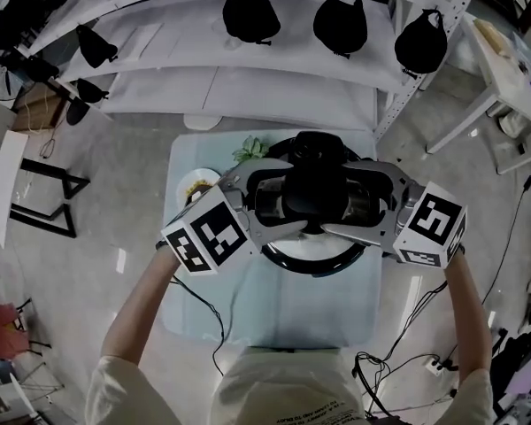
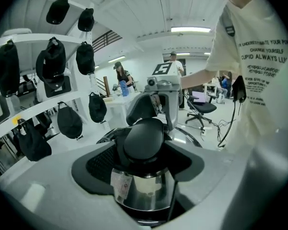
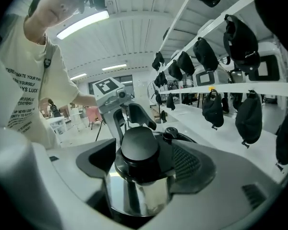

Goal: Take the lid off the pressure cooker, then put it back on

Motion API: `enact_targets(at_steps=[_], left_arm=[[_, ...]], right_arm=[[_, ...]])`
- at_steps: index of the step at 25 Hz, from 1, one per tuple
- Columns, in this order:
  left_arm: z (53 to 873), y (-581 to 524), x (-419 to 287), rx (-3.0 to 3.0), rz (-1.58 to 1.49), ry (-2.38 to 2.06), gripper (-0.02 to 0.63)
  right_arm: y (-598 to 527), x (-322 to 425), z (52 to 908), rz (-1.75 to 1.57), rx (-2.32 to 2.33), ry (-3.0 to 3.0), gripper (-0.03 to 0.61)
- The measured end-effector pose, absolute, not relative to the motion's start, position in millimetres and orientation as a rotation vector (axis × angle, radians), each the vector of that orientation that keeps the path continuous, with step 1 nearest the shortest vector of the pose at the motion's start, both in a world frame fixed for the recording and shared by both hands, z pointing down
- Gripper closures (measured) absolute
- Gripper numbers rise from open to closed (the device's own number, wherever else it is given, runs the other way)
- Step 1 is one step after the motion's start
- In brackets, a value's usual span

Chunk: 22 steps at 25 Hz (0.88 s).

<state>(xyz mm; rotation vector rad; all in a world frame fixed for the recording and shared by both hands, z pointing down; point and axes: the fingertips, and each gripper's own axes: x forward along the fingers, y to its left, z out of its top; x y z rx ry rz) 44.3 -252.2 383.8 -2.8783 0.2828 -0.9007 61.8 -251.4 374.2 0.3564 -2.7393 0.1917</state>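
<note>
Now: left gripper [image 1: 286,204] and right gripper [image 1: 347,200], my fingers spread wide both sides, pinching nothing. Black-knobbed round lid [image 2: 144,137] dead centre between both finger pairs, apparently seated on shiny steel pressure cooker [image 3: 134,198]. Hands equally near.

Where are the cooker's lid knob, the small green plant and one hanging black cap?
lid knob [image 2: 144,137]: left gripper view, its rounded black top.
green plant [image 1: 250,149]: head view, its leaves.
black cap [image 1: 250,14]: head view, its crown.
</note>
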Motion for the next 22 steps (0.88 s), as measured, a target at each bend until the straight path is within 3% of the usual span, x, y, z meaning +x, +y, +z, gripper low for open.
enact_targets(at_steps=[16, 19, 22], left_arm=[[391, -251, 59, -2.865, -0.928, 0.08, 0.317], [392, -252, 59, -2.883, -0.919, 0.069, 0.318], [392, -252, 59, -2.89, -0.897, 0.072, 0.319]], right_arm=[[-249, 49, 390, 0.089, 0.21, -2.644, 0.239], [-250, 50, 390, 0.087, 0.202, -2.624, 0.299], [-250, 50, 390, 0.086, 0.195, -2.622, 0.301]])
